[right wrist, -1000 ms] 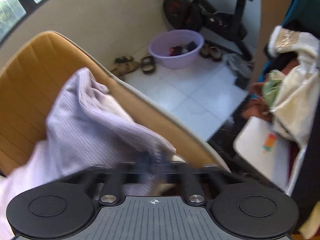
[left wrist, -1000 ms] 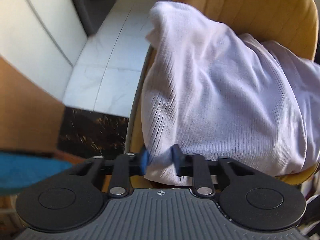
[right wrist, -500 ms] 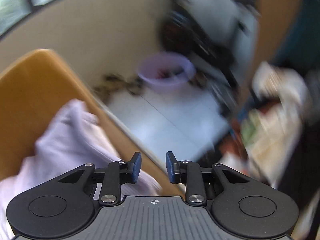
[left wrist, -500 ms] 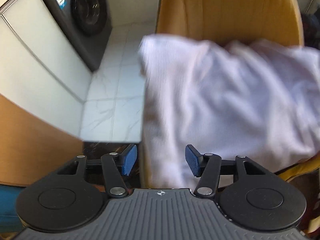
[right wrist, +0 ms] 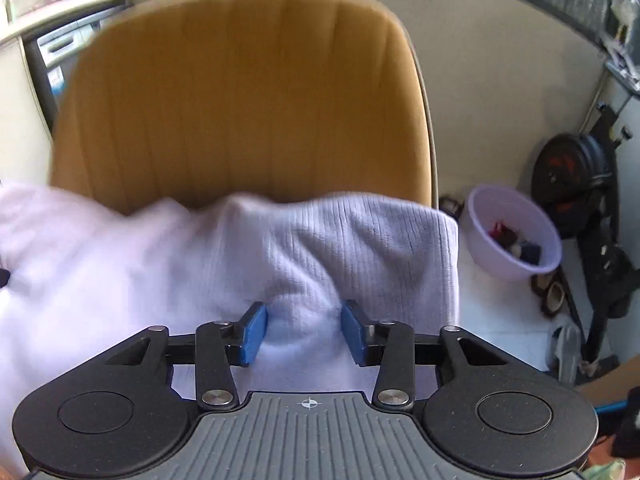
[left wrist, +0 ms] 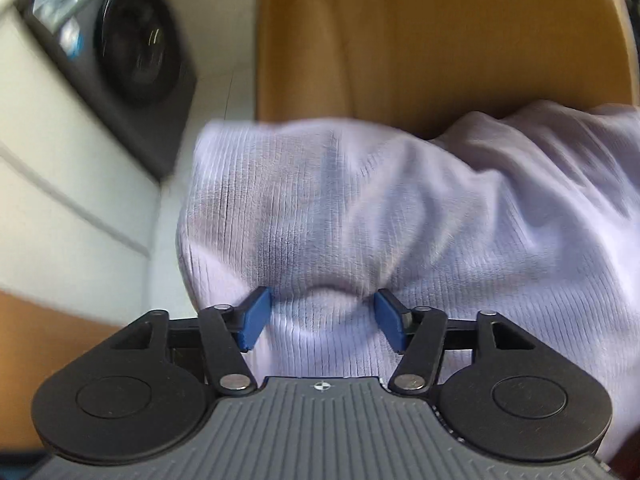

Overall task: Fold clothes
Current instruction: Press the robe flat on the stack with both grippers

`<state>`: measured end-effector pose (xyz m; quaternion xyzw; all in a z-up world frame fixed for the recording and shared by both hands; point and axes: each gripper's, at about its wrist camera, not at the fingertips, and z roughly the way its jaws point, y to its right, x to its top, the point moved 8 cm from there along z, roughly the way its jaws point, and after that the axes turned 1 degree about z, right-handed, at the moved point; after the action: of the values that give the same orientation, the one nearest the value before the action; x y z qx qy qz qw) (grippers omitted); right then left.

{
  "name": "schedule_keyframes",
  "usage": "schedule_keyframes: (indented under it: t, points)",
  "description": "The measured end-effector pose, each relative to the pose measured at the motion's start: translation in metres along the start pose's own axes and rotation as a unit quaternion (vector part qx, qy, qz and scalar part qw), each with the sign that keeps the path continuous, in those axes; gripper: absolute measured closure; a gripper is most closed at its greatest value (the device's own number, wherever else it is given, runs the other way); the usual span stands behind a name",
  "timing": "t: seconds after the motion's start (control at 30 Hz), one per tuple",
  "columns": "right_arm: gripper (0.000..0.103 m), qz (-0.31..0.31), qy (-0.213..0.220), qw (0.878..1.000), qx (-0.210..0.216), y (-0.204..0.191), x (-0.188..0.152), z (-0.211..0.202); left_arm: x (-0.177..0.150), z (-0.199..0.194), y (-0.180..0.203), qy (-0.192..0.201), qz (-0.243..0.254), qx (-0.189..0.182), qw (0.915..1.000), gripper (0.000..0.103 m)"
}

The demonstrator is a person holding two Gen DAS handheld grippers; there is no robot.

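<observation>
A lilac ribbed garment (left wrist: 400,208) lies in a heap on the seat of a mustard chair (left wrist: 440,40). In the left wrist view my left gripper (left wrist: 322,318) hovers low over the garment's near left part. Its jaws are opening, and a hump of cloth sits between the blue pads (left wrist: 256,316) without being pinched. The right wrist view shows the same garment (right wrist: 360,240) below the chair's backrest (right wrist: 248,92). My right gripper (right wrist: 303,330) is over its right part, near the folded edge. Its jaws are opening too, with loose cloth between the pads (right wrist: 354,332).
A dark washing machine (left wrist: 132,52) and white cabinet (left wrist: 60,200) stand left of the chair. To the right, on the white tiled floor, are a lilac basin (right wrist: 516,236) holding small items, shoes (right wrist: 554,294) and an exercise machine (right wrist: 576,184).
Both grippers were shut on the garment's edges and have let go, their jaws spreading. Both have swung round to face the chair back, low over the heaped cloth.
</observation>
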<state>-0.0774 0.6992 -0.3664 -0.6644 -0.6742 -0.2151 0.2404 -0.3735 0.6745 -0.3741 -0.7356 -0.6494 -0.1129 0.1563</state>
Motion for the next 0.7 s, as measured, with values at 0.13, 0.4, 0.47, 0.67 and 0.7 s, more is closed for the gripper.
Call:
schedule_keyframes:
  t: [0.13,0.4,0.47,0.67,0.7]
  points:
    - [0.063,0.041,-0.041,0.998,0.035,0.018,0.008,0.027,0.007,0.011,0.003,-0.014,-0.010,0.021,0.9996,0.036]
    - [0.053,0.029,-0.057,0.998,0.019,0.009,0.019,0.051,0.016,-0.004,0.006,-0.067,-0.021,0.088,0.9937,0.015]
    - [0.040,0.020,-0.039,0.999,0.008,0.002,0.023,0.038,0.014,-0.022,0.006,-0.087,-0.027,0.086,0.9921,0.015]
    - [0.001,0.044,0.043,0.998,0.019,-0.003,0.019,-0.045,0.001,-0.084,0.024,-0.072,0.020,0.089,0.9932,0.011]
    - [0.001,0.040,0.041,0.998,0.015,-0.002,0.014,-0.064,-0.003,-0.094,0.030,-0.068,0.026,0.085,0.9937,0.011]
